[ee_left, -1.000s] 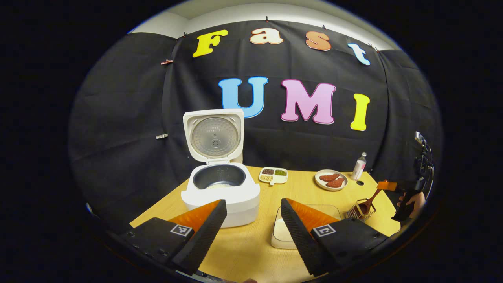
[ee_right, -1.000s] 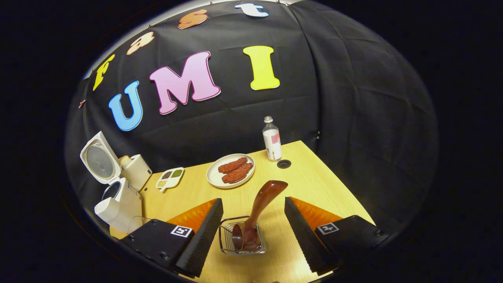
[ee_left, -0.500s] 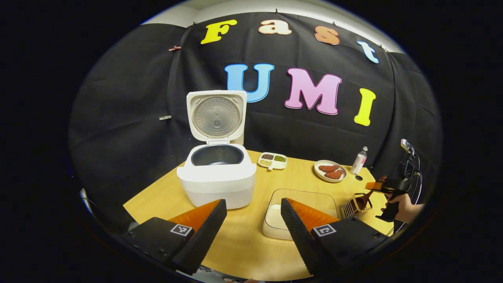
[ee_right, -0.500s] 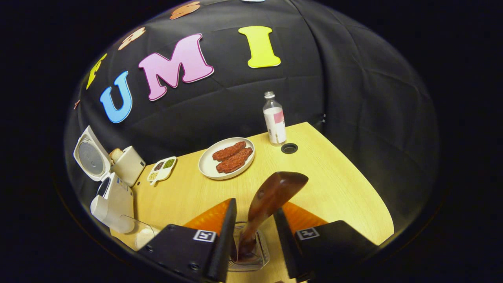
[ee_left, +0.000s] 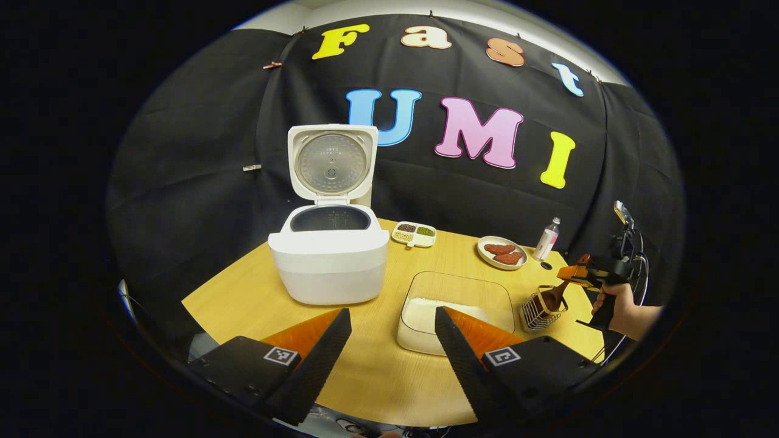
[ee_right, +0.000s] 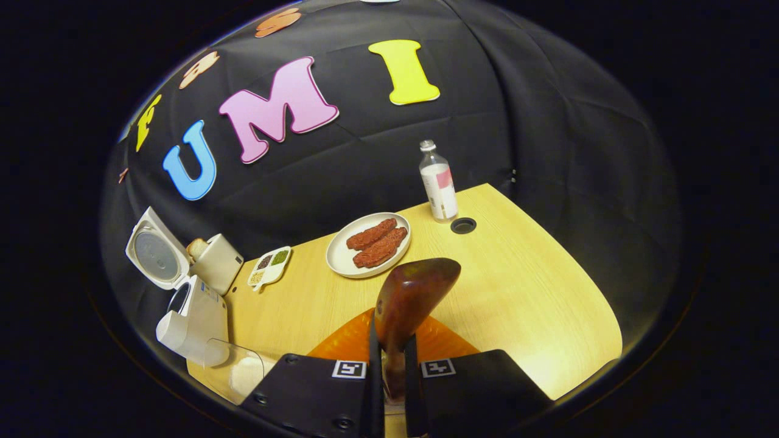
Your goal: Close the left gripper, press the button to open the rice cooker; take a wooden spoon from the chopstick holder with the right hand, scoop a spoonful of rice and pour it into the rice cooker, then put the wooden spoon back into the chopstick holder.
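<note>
The rice cooker (ee_left: 329, 261) stood on the table (ee_left: 377, 371) with its lid (ee_left: 330, 163) swung fully up and the dark inner pot showing, so the button-press step was judged done. The left gripper (ee_left: 392, 350) hung back from the near edge of the table, its fingers spread wide apart and holding nothing.

In the right gripper view, the right gripper (ee_right: 392, 389) had its two fingers drawn in close on the handle of the wooden spoon (ee_right: 406, 304), one on either side, and the broad end of the handle stood up above them. From the left gripper view the same spoon's bowl sat down inside the wire chopstick holder (ee_left: 540, 307) at the right side of the table, with a hand (ee_left: 618, 301) holding the tool just beside it. The pick-up was therefore judged to be at the grasp: the spoon was gripped but not yet lifted clear.

The clear dish of rice (ee_left: 453, 310) lay between the cooker and the holder, its white rice apparently undisturbed. Whether any rice was in the cooker's pot could not be told. Left to do, by this reading: lift the spoon out, scoop from the dish, tip it into the pot, and return the spoon to the holder.
</note>
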`<control>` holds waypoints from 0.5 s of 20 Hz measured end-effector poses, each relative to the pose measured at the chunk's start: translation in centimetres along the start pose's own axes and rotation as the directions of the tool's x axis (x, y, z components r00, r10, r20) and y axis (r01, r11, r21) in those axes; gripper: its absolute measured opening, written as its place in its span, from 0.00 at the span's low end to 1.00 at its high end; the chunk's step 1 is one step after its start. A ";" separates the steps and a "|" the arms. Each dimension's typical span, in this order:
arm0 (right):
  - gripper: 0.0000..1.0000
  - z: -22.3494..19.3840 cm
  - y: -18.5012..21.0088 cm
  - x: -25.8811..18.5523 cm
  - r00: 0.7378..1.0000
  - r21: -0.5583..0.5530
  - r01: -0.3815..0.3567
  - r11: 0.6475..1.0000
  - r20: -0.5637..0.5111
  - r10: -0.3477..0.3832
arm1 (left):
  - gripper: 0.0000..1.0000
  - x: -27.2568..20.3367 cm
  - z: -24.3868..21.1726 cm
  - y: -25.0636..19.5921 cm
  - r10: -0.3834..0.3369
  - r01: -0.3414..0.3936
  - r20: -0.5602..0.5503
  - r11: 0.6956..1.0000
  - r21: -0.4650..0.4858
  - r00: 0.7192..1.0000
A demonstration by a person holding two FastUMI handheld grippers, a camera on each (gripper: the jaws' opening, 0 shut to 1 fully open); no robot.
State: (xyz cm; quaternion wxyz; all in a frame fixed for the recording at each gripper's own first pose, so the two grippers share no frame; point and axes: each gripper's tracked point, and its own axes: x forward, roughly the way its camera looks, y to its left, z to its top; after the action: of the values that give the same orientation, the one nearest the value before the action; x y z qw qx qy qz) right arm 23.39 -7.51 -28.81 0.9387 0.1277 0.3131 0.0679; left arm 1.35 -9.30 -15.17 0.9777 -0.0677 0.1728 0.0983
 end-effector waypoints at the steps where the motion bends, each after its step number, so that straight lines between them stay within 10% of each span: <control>1: 0.18 0.3 0.3 -0.8 1.000 -0.009 -0.007 1.000 0.009 0.007 | 0.96 -0.1 -0.1 0.0 -0.007 0.007 0.001 1.000 -0.002 1.000; 10: 0.18 5.9 4.6 -6.2 0.991 -0.035 0.011 0.999 0.134 -0.007 | 0.96 -0.1 1.7 2.3 -0.101 0.101 0.056 0.995 0.000 0.993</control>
State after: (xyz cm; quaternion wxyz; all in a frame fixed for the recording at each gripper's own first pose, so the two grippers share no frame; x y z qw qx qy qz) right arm 21.81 -5.55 -19.46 0.9599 0.1136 0.2488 0.0607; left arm 1.32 -6.79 -13.75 0.9858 -0.0751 0.1414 0.0508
